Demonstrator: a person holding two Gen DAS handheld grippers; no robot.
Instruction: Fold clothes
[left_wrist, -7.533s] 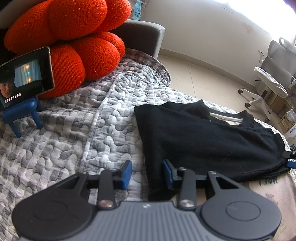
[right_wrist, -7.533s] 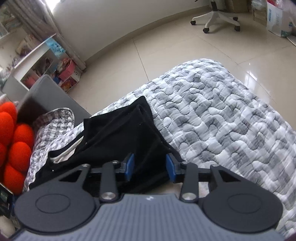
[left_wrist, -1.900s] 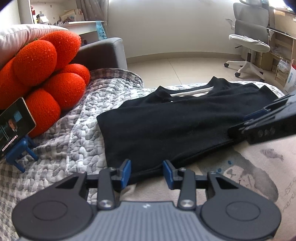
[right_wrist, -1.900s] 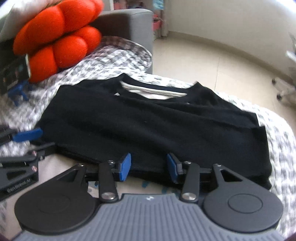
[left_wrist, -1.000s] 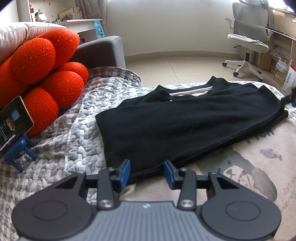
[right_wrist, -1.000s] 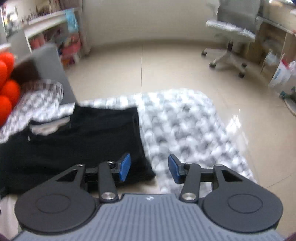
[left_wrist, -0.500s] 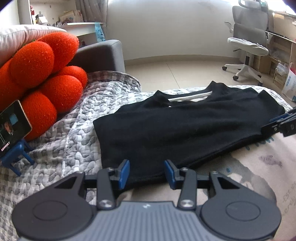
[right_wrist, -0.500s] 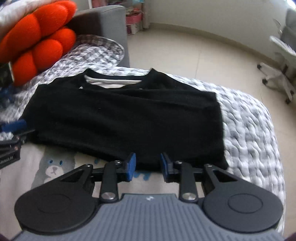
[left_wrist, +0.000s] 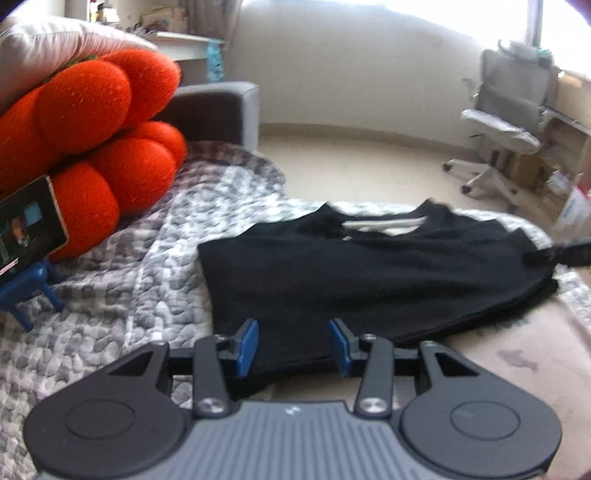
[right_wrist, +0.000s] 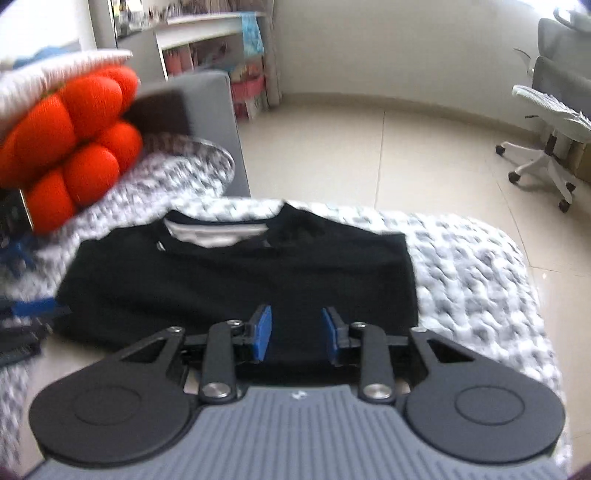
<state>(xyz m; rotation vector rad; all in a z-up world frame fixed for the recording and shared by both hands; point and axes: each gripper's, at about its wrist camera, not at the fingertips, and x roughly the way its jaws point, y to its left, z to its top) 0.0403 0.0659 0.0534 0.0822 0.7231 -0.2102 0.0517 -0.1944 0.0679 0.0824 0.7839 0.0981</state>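
A black folded shirt (left_wrist: 369, 273) lies flat on the grey quilted cover, its white-lined collar at the far edge; the right wrist view shows the same black shirt (right_wrist: 240, 280). My left gripper (left_wrist: 293, 345) is open over the shirt's near left corner, with the near hem between its blue pads. My right gripper (right_wrist: 295, 334) is open above the near hem towards the shirt's right side. The right gripper's dark tip (left_wrist: 561, 254) shows at the far right of the left wrist view. The left gripper's blue tip (right_wrist: 33, 308) shows at the far left of the right wrist view.
Orange round cushions (left_wrist: 92, 147) and a phone on a blue stand (left_wrist: 26, 236) sit at the left. A grey sofa arm (left_wrist: 218, 110) stands behind. A beige printed cloth (left_wrist: 517, 369) lies under the shirt's near side. An office chair (right_wrist: 550, 122) stands on the tiled floor.
Both grippers have lifted and shifted a little, so both views are blurred. The right gripper's jaws have widened slightly. The shirt lies as before.
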